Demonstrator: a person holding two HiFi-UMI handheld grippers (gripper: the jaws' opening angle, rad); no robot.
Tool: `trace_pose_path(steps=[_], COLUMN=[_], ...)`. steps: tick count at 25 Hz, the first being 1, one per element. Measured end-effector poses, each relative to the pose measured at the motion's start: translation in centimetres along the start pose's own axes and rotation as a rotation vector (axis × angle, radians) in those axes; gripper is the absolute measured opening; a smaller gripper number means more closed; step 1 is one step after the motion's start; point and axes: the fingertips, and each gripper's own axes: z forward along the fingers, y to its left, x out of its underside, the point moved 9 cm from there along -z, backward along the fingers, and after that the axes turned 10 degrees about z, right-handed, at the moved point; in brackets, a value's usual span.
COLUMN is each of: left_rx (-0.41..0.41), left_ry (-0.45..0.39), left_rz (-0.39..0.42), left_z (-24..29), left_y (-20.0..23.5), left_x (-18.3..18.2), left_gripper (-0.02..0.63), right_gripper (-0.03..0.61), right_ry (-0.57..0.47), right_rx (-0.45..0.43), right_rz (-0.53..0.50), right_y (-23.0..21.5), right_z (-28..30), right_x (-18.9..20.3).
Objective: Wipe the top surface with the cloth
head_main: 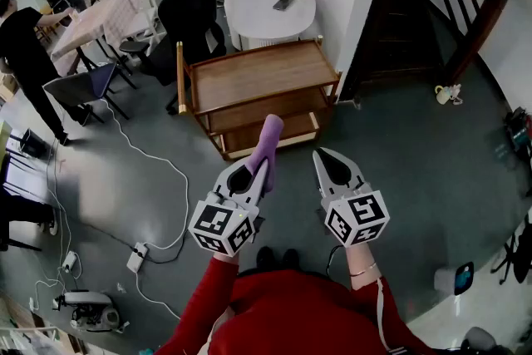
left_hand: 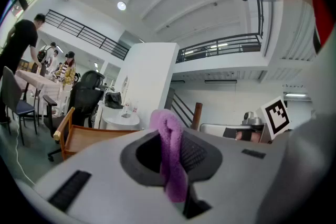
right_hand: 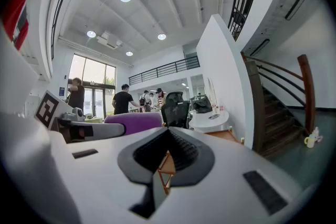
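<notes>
A wooden cart [head_main: 258, 75] with a flat top surface and lower shelves stands on the grey floor ahead of me. My left gripper [head_main: 259, 166] is shut on a purple cloth [head_main: 268, 139], which sticks up out of the jaws towards the cart's front. In the left gripper view the cloth [left_hand: 169, 155] hangs folded between the jaws of the left gripper [left_hand: 176, 168], with the cart [left_hand: 89, 136] beyond at left. My right gripper [head_main: 320, 155] is beside it, short of the cart, shut and holding nothing. In the right gripper view the right gripper [right_hand: 165, 165] shows only a thin slit; the cloth [right_hand: 134, 123] lies to its left.
A white round table [head_main: 270, 8] and black office chairs [head_main: 187, 12] stand behind the cart. A dark staircase [head_main: 416, 12] rises at right. Cables and a power strip [head_main: 135, 258] lie on the floor at left. People stand around a table [head_main: 91, 21] at back left.
</notes>
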Motion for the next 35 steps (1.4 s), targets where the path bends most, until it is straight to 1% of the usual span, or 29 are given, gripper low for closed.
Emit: trace_pose_path(steps=[5,14,24,27,31,35], left_rx=[0.010,-0.009,0.003,0.017,0.041,0.054], left_ry=[-0.013,0.002,0.015,0.006,-0.022,-0.018], left_rz=[-0.016,-0.016,-0.020,-0.017,-0.003,0.023], left_z=[-0.4,-1.3,-1.3,-0.7,0.4,2.2], left_y=[0.3,1.2,2.3,3.2,4.2,5.0], left_x=[0.0,0.4,1.4,1.5,1.6,1.9], left_gripper=[0.052,0.052,0.052,0.052,0.052,0.052], right_gripper=[0.011,0.011,0.012,0.012,0.012,0.011], right_ry=[-0.004,0.000,0.018,-0.006,-0.072,-0.095], right_rx=[0.007,-0.022,-0.034,-0.033,-0.032,0.003], right_rz=[0.006,0.008,0.035,0.005,-0.062,-0.067], right_y=[-0.1,0.1,-0.1,0.0,-0.2,-1.2], right_z=[-0.2,-0.1,0.4,0.9,1.3,1.6], right_x=[0.2,0.4,1.4,0.8,-0.2,-0.2])
